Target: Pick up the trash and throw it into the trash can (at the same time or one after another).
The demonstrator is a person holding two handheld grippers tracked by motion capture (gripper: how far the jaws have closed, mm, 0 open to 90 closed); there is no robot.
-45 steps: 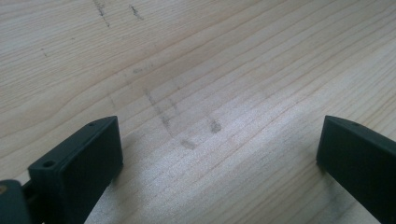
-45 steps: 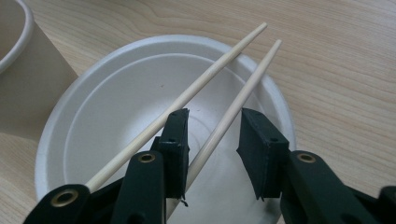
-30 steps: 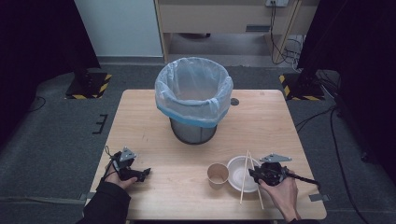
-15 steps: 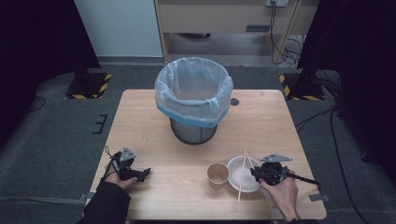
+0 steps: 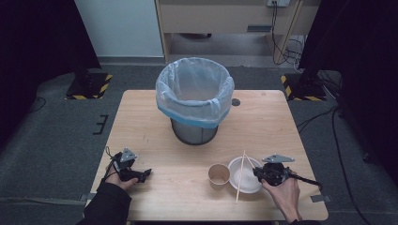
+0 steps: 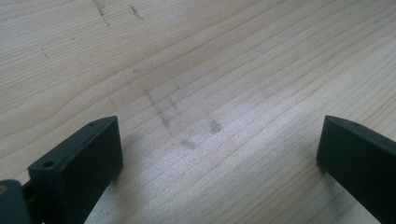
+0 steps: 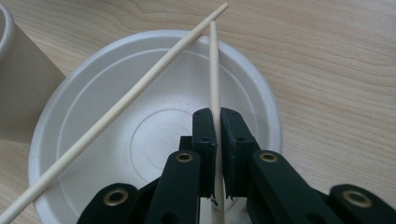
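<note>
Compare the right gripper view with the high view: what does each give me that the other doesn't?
Right gripper view alone: the right gripper has its jaws just closed on one chopstick, above the bowl's middle. High view alone: the lined bin, the left gripper resting on the table, and the person's sleeve. Both share: the white bowl, the paper cup, and the other chopstick lying across the bowl.

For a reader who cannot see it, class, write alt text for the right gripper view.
The right hand-held gripper is shut on one chopstick above a white bowl. A second chopstick lies slanted across the bowl, and a paper cup stands at the left on the wooden table.
</note>
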